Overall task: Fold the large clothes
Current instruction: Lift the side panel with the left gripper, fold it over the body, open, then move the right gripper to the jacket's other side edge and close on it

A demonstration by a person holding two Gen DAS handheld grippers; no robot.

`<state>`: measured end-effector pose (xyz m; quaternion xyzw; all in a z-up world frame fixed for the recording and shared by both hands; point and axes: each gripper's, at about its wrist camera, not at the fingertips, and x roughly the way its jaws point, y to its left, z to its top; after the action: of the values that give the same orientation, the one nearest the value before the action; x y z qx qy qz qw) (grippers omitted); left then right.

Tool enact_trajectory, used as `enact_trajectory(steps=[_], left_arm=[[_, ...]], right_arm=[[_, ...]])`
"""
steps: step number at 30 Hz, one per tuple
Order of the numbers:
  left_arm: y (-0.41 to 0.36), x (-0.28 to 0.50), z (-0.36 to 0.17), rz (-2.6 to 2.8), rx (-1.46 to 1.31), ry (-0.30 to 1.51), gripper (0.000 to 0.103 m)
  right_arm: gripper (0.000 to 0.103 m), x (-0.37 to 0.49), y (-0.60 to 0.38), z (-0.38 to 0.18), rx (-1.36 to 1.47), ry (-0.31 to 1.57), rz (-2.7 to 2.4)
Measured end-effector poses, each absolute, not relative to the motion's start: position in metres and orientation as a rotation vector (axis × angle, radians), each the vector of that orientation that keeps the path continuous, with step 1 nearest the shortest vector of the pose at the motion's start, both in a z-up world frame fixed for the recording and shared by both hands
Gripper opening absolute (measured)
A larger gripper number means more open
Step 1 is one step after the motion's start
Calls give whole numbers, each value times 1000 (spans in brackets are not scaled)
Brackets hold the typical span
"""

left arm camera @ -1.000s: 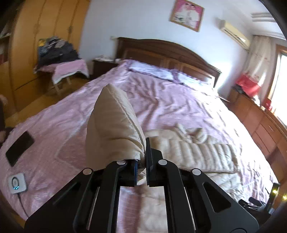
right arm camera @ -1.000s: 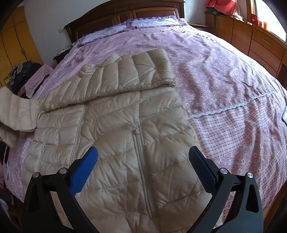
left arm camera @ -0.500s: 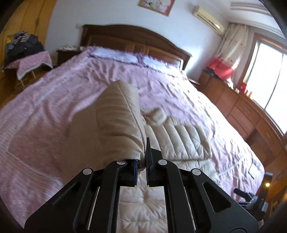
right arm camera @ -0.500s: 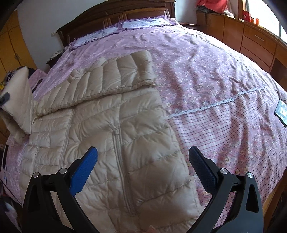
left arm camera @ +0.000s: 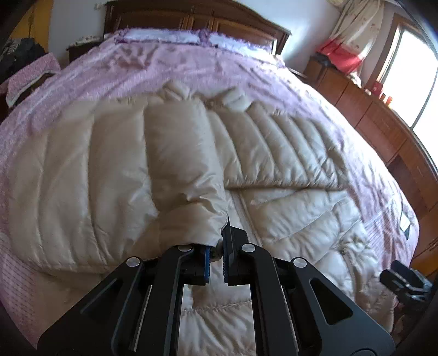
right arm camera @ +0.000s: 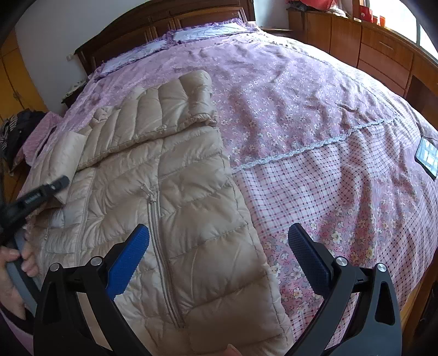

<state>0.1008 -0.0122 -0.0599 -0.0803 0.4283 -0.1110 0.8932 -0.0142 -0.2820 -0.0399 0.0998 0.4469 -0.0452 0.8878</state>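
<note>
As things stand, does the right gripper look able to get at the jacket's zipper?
Probably yes: the right gripper hangs open just above the beige jacket, and the zipper lies uncovered there.

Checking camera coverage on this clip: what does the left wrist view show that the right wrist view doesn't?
Only the left wrist view shows the left gripper shut on the sleeve from close up, plus the curtain. Only the right wrist view shows the right gripper open and empty, and the phone lying on the bedspread. Both show the beige jacket and the headboard.
</note>
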Motion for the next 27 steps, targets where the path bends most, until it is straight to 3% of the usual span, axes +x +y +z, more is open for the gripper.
enact_trajectory(steps=[6, 11, 13, 27], left_arm=[[-19, 102, -69, -220, -135, 914, 13], [-25, 86, -54, -268, -118, 934, 62], [-27, 75, -47, -259, -80, 937, 70], [61, 29, -25, -74, -79, 969, 70]], right_arm=[[97, -13, -284, -42, 218, 933, -92], [98, -12, -281, -40, 214, 929, -81], [98, -11, -279, -38, 211, 924, -74], [98, 10, -197, -19, 96, 913, 112]])
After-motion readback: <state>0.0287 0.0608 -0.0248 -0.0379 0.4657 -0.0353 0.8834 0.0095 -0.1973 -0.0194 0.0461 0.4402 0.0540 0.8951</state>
